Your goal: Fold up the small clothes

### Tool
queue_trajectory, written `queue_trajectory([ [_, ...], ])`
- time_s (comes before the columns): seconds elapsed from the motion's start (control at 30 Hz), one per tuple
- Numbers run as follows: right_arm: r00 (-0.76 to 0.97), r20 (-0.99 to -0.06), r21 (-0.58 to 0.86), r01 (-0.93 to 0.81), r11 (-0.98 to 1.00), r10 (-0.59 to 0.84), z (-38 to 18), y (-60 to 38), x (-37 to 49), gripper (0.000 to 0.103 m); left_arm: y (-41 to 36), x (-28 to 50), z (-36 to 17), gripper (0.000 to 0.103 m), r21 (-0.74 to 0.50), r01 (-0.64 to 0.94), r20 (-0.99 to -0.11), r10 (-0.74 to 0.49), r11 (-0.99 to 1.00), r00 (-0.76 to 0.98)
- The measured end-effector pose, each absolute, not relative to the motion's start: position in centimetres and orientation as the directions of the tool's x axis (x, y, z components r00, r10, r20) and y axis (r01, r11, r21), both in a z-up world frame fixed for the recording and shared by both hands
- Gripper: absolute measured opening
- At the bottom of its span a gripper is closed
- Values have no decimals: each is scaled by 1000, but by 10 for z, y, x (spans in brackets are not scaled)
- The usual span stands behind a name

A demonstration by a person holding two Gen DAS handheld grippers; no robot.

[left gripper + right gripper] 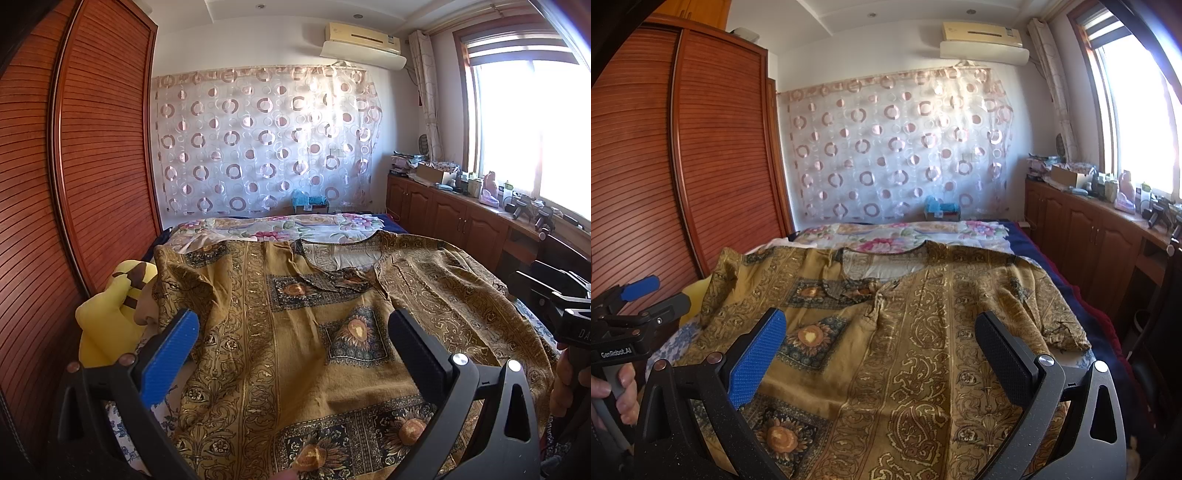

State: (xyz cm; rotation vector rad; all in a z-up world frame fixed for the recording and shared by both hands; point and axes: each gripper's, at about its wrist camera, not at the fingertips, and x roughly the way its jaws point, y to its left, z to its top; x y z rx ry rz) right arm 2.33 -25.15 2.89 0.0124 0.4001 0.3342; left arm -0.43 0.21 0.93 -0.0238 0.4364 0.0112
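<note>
Your left gripper [293,334] hangs above the near half of the mustard paisley blouse [295,332], its blue-padded finger [173,354] and black-padded finger [417,354] spread wide with only cloth showing between them; nothing is pinched. Your right gripper [879,334] hangs likewise over the same blouse [923,332], blue pad and black pad set far apart and holding nothing. The garment lies spread face-up across the bed [1052,273], neckline [340,254] toward the far wall, front placket closed down the middle, one short sleeve [1052,314] rumpled toward the right edge and the other sleeve [184,280] draped toward the wardrobe side. Sunflower medallion panels run down the left half; scrolling paisley bands cover the right. A floral quilt [280,225] lies beyond the collar. A yellow plush toy [114,314] sits just beside the blouse's left edge, against the louvred wooden wardrobe [92,147]. In the right wrist view your left hand [617,391] grips the other tool's handle at lower left; in the left wrist view the right gripper's body shows at the right margin
</note>
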Motion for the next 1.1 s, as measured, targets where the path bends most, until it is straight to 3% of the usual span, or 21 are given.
queue_trajectory([
  [0.43,845,-405,88,-343,935,348,8,-237,26,103,28,6,-1,103,-51,-22,-452,-3,998,892],
  [0.97,742,-555,62,-414,908,376,-34,-228,55,103,132,31,-40,103,-107,-94,-555,19,990,832],
  [1.1,721,-579,47,-438,898,382,-42,-219,62,103,150,40,-44,95,-148,-80,-573,-20,986,819],
])
